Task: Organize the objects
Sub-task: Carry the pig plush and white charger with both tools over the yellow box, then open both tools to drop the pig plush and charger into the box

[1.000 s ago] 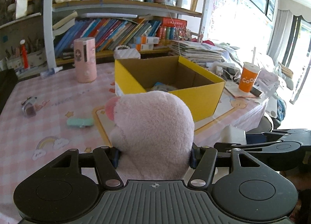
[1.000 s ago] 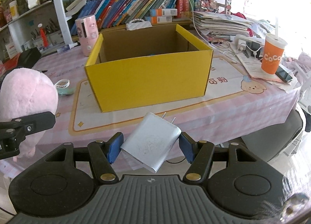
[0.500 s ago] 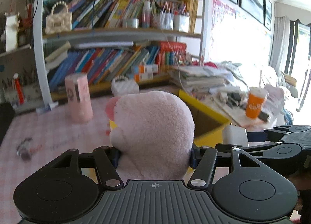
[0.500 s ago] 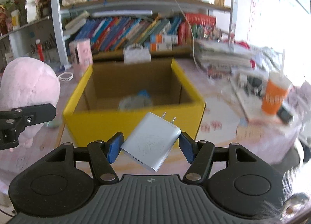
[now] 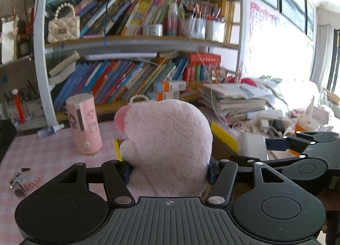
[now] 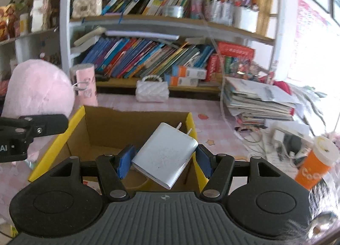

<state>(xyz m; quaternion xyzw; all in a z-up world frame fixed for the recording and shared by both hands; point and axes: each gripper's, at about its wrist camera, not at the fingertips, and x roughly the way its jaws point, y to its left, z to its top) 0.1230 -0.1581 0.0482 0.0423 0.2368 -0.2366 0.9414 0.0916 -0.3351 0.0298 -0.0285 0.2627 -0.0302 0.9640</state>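
Cardboard box (image 6: 136, 130) sat open-topped on the pink table (image 5: 42, 155), my target for both loads. I judged this the carrying step. My left gripper (image 5: 169, 168) was clenched on the pink plush toy (image 5: 167, 145), at the box's left rim. My right gripper (image 6: 163, 160) grasped the white charger (image 6: 165, 153), tilted, prongs forward, over the box's near edge. Next I needed both over the opening before letting go.
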